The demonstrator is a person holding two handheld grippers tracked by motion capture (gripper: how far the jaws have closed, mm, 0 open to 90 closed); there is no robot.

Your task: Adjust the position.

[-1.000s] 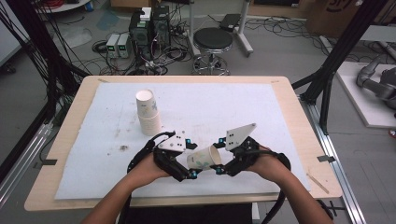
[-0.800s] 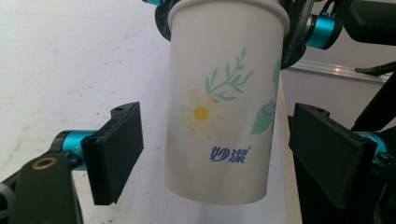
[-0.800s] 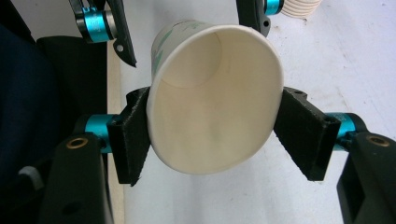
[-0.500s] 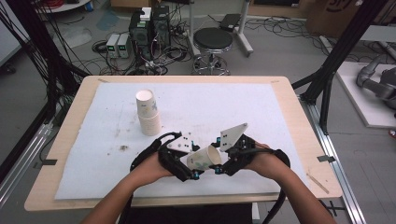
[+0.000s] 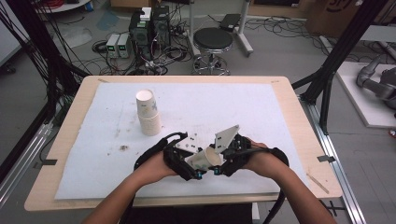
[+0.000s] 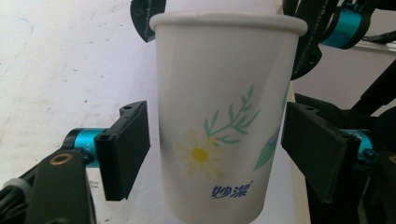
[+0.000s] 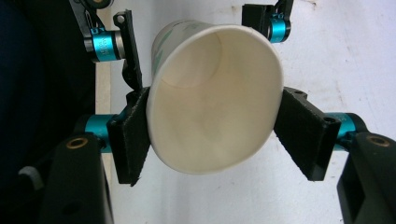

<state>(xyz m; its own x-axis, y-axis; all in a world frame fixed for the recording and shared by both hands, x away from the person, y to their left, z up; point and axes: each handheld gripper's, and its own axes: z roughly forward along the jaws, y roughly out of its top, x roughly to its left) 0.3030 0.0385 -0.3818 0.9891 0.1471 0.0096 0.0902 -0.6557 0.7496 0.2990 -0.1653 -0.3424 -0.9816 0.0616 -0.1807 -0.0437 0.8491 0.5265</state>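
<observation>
left gripper (image 5: 189, 169) lies low and level, its jaws just closing around the paper cup (image 5: 205, 158) without touching yet; right gripper (image 5: 219, 165) squeezes its rim; stacked cups (image 5: 148, 112) on white mat (image 5: 261, 112); stool (image 5: 213, 42) beyond.

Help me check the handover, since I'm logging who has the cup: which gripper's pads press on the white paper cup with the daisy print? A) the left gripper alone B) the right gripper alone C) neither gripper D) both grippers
B: the right gripper squeezes the white paper cup with the daisy print at its rim, bending it oval, while the left gripper, whose jaws have just been closing, has gaps to the cup wall.
</observation>
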